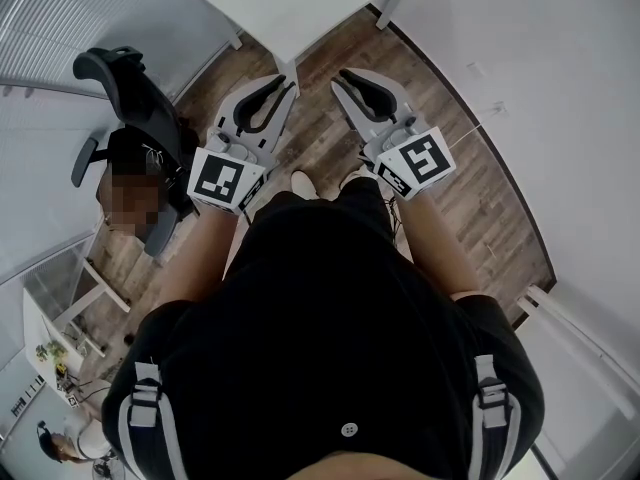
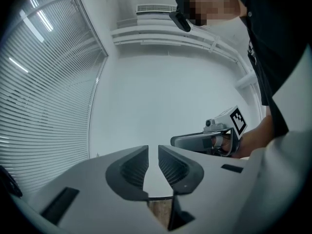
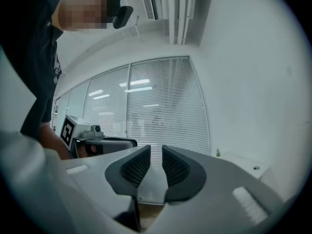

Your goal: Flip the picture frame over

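Observation:
No picture frame shows in any view. In the head view my left gripper (image 1: 283, 84) and right gripper (image 1: 346, 78) are held side by side, level, above the wood floor, pointing toward a white table (image 1: 290, 3). In the left gripper view the left gripper (image 2: 153, 151) has a narrow gap between its dark ribbed pads, with nothing in it. In the right gripper view the right gripper (image 3: 156, 151) shows the same narrow, empty gap. Each gripper view catches the other gripper off to one side.
A black office chair (image 1: 135, 93) stands at the left, with a person seated by it. White walls run along the right, and window blinds (image 3: 156, 106) fill one side of the room. A second white desk (image 1: 50, 318) stands at the lower left.

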Tool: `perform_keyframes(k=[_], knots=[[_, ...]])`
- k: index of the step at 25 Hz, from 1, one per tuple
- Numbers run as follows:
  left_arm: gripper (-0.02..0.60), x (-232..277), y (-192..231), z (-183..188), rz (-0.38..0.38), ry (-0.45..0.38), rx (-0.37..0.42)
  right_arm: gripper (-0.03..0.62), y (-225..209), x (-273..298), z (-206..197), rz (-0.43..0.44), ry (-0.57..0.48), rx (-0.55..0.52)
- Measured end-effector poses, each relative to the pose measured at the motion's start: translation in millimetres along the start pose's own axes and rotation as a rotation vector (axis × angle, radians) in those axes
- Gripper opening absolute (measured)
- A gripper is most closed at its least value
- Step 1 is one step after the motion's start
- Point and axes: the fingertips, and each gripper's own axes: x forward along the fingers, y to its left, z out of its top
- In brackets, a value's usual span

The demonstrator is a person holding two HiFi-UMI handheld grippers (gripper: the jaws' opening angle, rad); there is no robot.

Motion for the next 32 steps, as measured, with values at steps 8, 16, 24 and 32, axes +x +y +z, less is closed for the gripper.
perform_keyframes(k=[8,16,24,32], knots=[[0.204,-4.3,4.3,-0.1,0.038,-0.004,0.002,0.235,-5.0,-3.6,-0.9,-0.028,0.007,-0.002],[0.332,2.2,10.3,0.8,0.084,0.002,-0.008,0.364,-17.6,-6.6,1.6,-0.027,0.034,-0.001],[0.341,31.0,12.7,0.6,0.101,0.015,-0.026,0.377,-50.7,-9.7,5.1,-0.021,0.044,0.012],[0.339,76.8,15.5,-0.5,0.130,0.031,-0.023,0.379,-103.9,-8.8,4.2,0.002,0.045,0.022]])
